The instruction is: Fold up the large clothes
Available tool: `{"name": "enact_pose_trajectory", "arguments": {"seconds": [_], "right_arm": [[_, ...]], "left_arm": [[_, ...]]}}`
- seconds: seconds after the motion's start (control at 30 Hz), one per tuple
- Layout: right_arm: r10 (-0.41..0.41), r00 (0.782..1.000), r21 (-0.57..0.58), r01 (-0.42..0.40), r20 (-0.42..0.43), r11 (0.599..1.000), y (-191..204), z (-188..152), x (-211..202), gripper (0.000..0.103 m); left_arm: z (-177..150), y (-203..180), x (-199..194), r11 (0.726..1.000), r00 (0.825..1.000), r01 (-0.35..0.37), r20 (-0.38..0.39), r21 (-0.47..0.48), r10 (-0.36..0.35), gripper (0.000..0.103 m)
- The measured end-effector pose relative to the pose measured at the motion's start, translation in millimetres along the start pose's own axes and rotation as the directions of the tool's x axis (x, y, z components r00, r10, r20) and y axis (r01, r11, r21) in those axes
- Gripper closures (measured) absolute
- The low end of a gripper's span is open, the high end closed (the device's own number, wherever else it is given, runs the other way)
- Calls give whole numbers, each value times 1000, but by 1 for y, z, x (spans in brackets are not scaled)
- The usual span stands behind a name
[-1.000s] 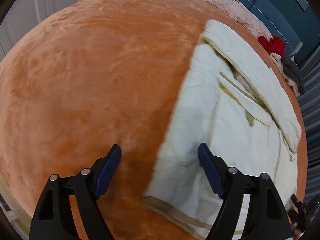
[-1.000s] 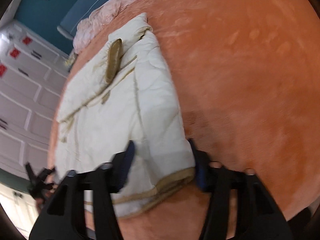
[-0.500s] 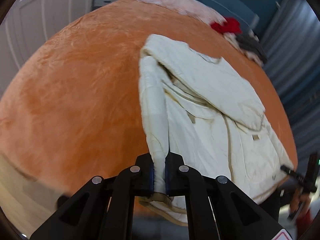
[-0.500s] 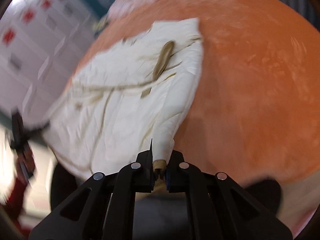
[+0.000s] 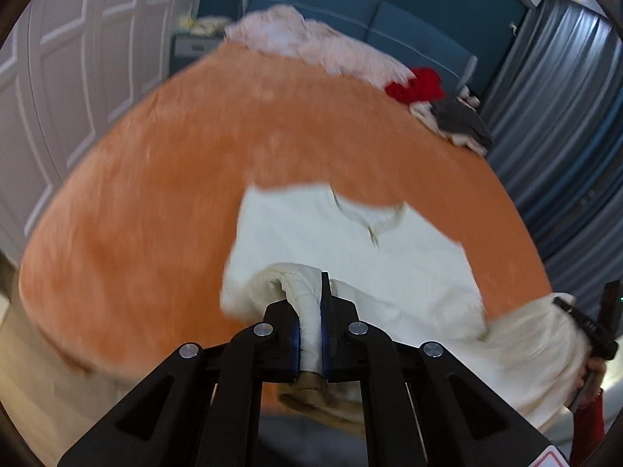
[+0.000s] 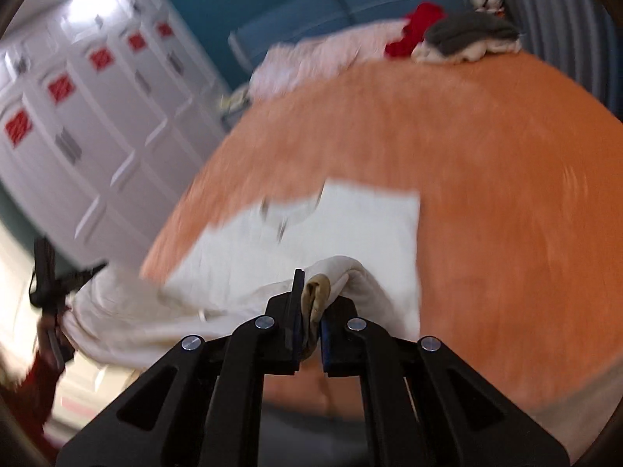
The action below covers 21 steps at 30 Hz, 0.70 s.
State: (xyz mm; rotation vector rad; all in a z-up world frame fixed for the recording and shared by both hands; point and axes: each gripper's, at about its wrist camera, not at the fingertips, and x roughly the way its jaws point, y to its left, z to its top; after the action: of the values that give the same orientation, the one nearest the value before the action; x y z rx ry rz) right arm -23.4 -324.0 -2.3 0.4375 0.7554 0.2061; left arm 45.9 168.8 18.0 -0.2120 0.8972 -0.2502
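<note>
A large cream jacket (image 5: 350,249) with tan trim lies on an orange bed (image 5: 163,202), its collar end flat on the cover. My left gripper (image 5: 310,334) is shut on its left hem corner and holds it lifted off the bed. In the right wrist view my right gripper (image 6: 309,327) is shut on the tan-edged right hem corner of the jacket (image 6: 350,225), also lifted. The hem sags between both grippers past the bed's near edge. The right gripper (image 5: 584,323) shows at the right of the left wrist view, the left gripper (image 6: 54,284) at the left of the right wrist view.
A pink blanket (image 5: 311,43), a red garment (image 5: 416,85) and a grey and cream clothes pile (image 5: 459,124) lie along the bed's far edge. White wardrobe doors (image 6: 78,124) stand to the left, grey curtains (image 5: 564,97) to the right. A blue headboard (image 5: 350,15) is behind.
Both grippers closed on the jacket's hem corners, then lifted them up and back off the bed. The jacket's lower half now hangs raised between them.
</note>
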Motion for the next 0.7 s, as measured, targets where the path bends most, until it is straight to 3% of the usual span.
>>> {"name": "enact_pose_trajectory", "arguments": {"seconds": [0.1, 0.2, 0.33, 0.4, 0.47, 0.53, 0.7], "right_arm": [[30, 998, 112, -35, 52, 993, -26, 38, 43, 96], [36, 995, 200, -55, 96, 978, -41, 58, 66, 90], [101, 978, 301, -154, 185, 941, -51, 70, 71, 81], [96, 969, 310, -166, 230, 936, -49, 74, 64, 75], [90, 955, 301, -178, 284, 937, -46, 78, 52, 64], [74, 952, 290, -163, 296, 943, -45, 81, 43, 63], [-12, 973, 195, -34, 230, 980, -30, 82, 47, 63]], "left_arm": [[36, 4, 40, 998, 999, -51, 8, -33, 51, 94], [61, 24, 75, 988, 999, -47, 3, -148, 48, 87], [77, 40, 102, 971, 999, -54, -14, -233, 52, 86], [82, 42, 109, 968, 998, -60, -37, -244, 52, 86], [83, 43, 107, 969, 998, -42, -48, -243, 31, 85], [85, 42, 105, 971, 999, -14, -48, -238, 3, 85], [85, 30, 99, 989, 999, -30, -41, -146, 24, 84]]}}
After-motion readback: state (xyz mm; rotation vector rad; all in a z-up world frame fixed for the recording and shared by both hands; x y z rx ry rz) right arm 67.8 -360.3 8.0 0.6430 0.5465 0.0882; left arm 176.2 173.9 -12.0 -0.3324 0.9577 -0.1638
